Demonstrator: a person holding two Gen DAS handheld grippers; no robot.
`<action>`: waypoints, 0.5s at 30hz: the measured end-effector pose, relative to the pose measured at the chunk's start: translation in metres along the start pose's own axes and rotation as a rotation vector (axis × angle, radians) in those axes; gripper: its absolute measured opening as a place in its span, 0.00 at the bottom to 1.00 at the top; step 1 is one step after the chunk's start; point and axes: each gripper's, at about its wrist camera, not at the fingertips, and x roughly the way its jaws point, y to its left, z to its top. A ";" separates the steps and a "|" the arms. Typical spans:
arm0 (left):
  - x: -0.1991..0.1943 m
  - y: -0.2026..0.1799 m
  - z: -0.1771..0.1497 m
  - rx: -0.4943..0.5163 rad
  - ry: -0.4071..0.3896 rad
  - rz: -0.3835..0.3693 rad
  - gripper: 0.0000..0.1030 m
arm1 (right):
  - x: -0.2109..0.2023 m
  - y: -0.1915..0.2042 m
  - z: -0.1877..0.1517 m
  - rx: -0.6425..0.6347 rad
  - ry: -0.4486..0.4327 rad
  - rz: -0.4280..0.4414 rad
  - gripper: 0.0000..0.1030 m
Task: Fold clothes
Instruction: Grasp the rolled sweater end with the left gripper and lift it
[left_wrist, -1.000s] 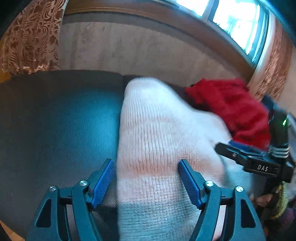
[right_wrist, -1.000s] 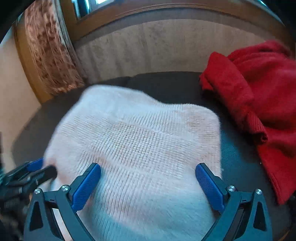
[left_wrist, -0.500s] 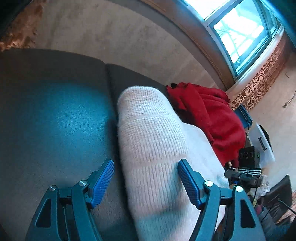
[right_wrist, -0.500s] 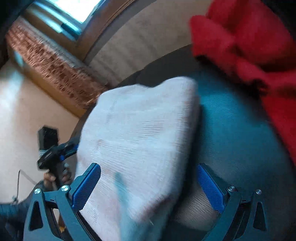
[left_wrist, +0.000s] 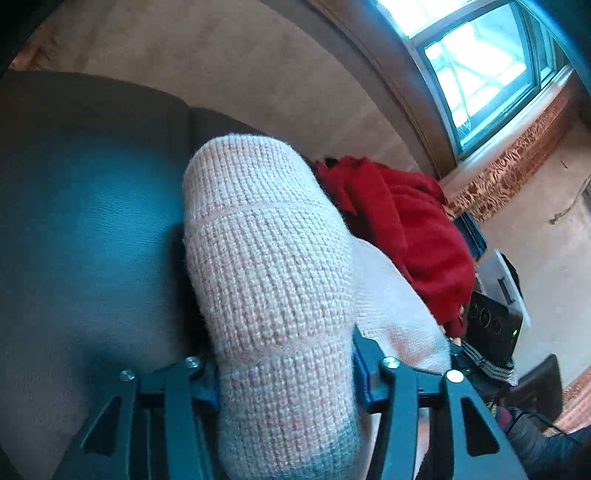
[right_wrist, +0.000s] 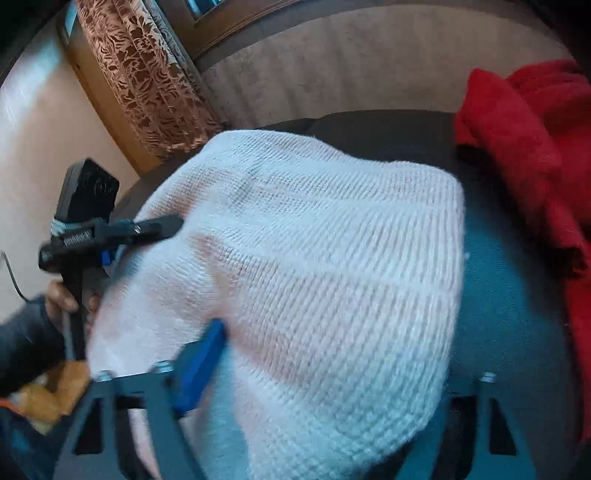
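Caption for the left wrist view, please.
Left gripper closing on a folded white knit sweater on a dark sofa seat, red garment behind.

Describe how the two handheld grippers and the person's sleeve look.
Left gripper: dark teal slotted arms, silver screws, ridged blue pads. From the right wrist it shows a black camera box, white lettering and a dark sleeve. Right gripper matches.

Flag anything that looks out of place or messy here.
The red garment lies crumpled in a heap on the sofa beside the white knit, unfolded. Nothing looks spilled or damaged.
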 end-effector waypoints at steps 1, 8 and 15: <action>-0.013 0.006 -0.001 -0.009 -0.026 0.015 0.46 | 0.006 0.007 0.006 -0.014 0.008 0.006 0.66; -0.150 0.081 -0.009 -0.112 -0.254 0.221 0.46 | 0.101 0.102 0.082 -0.187 0.072 0.158 0.64; -0.299 0.185 -0.016 -0.277 -0.462 0.518 0.46 | 0.258 0.255 0.174 -0.346 0.177 0.342 0.53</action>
